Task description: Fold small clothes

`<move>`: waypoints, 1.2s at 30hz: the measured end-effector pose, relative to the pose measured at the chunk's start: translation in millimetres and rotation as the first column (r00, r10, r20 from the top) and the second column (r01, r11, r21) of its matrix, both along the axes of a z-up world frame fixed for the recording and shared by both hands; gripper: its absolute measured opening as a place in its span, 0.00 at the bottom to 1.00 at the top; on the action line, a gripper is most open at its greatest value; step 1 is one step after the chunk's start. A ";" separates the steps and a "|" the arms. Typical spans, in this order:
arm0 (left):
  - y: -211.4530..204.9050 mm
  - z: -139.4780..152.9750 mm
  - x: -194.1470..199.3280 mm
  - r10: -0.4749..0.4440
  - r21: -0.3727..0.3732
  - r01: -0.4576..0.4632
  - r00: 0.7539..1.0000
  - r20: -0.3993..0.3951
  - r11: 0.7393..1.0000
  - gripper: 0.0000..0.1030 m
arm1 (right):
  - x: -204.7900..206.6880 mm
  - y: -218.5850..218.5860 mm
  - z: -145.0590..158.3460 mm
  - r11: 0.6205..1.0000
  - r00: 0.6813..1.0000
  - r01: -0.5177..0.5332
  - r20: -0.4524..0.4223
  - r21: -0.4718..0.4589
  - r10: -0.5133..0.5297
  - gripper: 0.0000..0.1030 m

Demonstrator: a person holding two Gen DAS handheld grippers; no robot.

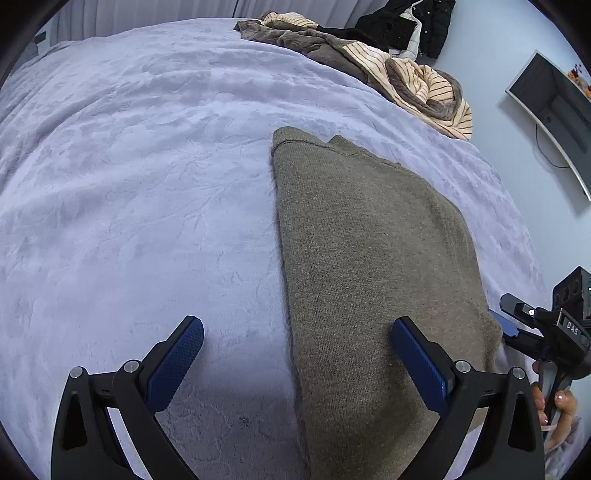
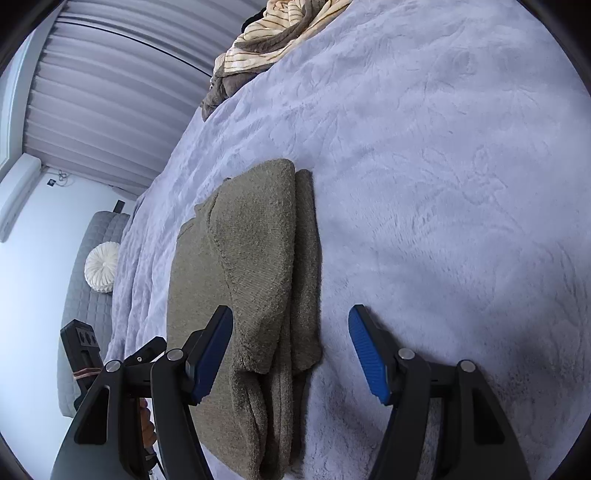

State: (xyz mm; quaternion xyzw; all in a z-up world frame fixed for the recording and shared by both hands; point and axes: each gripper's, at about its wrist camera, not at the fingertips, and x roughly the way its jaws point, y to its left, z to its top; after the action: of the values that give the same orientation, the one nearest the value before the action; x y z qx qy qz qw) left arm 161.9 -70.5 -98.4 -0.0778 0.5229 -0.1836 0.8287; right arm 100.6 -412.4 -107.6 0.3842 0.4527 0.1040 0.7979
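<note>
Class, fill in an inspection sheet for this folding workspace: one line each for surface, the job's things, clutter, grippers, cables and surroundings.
Surface: bed with a lilac plush blanket, lightly creased.
Job's things: olive knit sweater, folded into a long strip with layers stacked, lying flat on the blanket.
Clutter: heap of striped cream and brown clothes at the bed's far edge; black jacket behind it.
Grippers: left gripper open, straddling the sweater's edge; right gripper open over the sweater's end; neither holds anything.
Cables: one thin cable hanging below the wall monitor.
Surroundings: pleated curtain, grey quilted seat with a round white cushion.
</note>
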 end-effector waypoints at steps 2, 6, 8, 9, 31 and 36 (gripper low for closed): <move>2.8 -3.3 3.0 -0.010 -0.055 0.008 1.000 -0.029 0.998 0.99 | 0.5 0.7 0.3 1.000 1.000 -0.010 0.006 -0.002 0.010 0.67; 4.1 -6.0 8.9 -0.005 -0.074 0.003 0.999 -0.039 0.997 0.99 | 5.3 1.7 -0.9 1.000 1.000 -0.022 0.008 -0.008 0.022 0.67; 1.9 -5.3 12.8 -0.012 -0.058 0.010 0.999 -0.030 0.998 0.99 | 7.1 2.5 -1.8 1.000 1.000 -0.028 0.011 -0.002 0.028 0.68; 0.9 -4.1 15.2 -0.010 -0.052 0.009 1.000 -0.020 0.999 0.99 | 8.1 3.1 -2.4 0.999 0.999 -0.033 0.012 0.000 0.033 0.68; -55.2 -35.9 57.6 -0.191 -0.211 0.150 0.963 -0.189 0.966 0.99 | 52.6 24.7 -17.4 0.979 0.980 -0.197 -0.004 0.044 0.198 0.75; -62.2 -36.3 53.1 -0.202 -0.167 0.175 0.966 -0.162 0.970 0.96 | 65.9 42.0 -23.8 0.977 0.979 -0.205 -0.001 0.055 0.205 0.76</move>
State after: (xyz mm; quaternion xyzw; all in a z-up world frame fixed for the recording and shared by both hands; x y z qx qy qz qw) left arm 215.0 -132.7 -134.7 -0.1066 0.5845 -0.2932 0.7490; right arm 166.4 -370.4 -131.4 0.3572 0.4895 0.1969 0.7707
